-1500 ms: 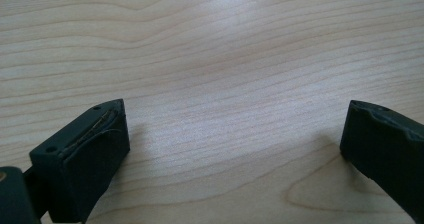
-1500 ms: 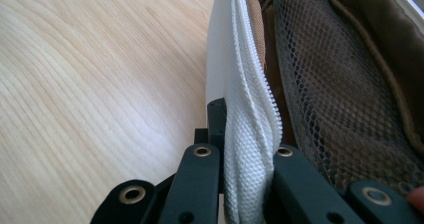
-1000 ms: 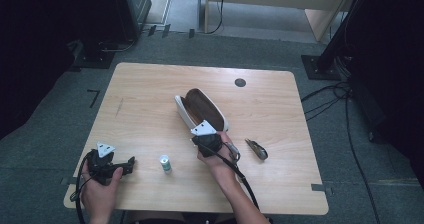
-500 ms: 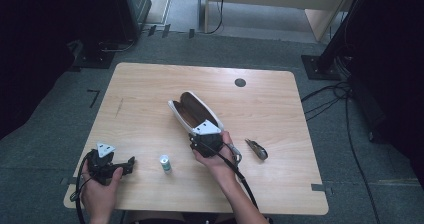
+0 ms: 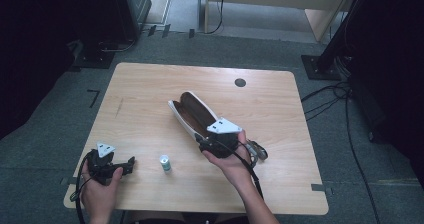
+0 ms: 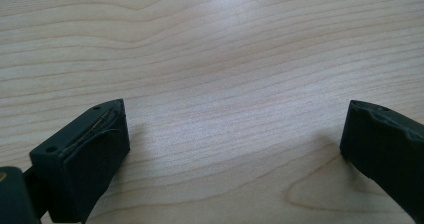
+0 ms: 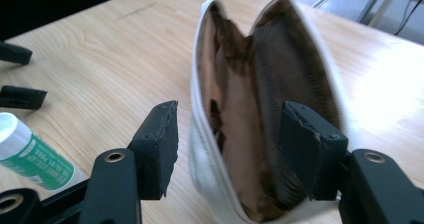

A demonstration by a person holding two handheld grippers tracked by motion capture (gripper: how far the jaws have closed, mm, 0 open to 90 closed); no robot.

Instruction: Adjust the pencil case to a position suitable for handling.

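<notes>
A white pouch (image 5: pixel 192 113) with a brown lining lies in the middle of the table (image 5: pixel 145 89), mouth gaping upward. My right gripper (image 5: pixel 202 142) is at its near end. The jaws have just been opening. In the right gripper view the pouch (image 7: pixel 240 99) rises between them; my right gripper (image 7: pixel 230 144) has its left pad clear of the white wall and its right pad over the far wall, with no squeeze. My left gripper (image 5: pixel 128 165) rests at the table's near left, open over bare wood, and my left gripper (image 6: pixel 235 144) has nothing between its jaws.
A small white and green tube (image 5: pixel 165 163) lies between the two hands; this tube (image 7: pixel 30 154) is also left of my right jaws. A small dark object (image 5: pixel 259 150) sits just right of the right hand. A black round plug (image 5: pixel 240 82) marks the far side.
The right gripper's jaws have opened and let the pouch's end go. The right hand has drawn a little to the right and up. The pouch's mouth looks narrower. The left hand has stayed put.
</notes>
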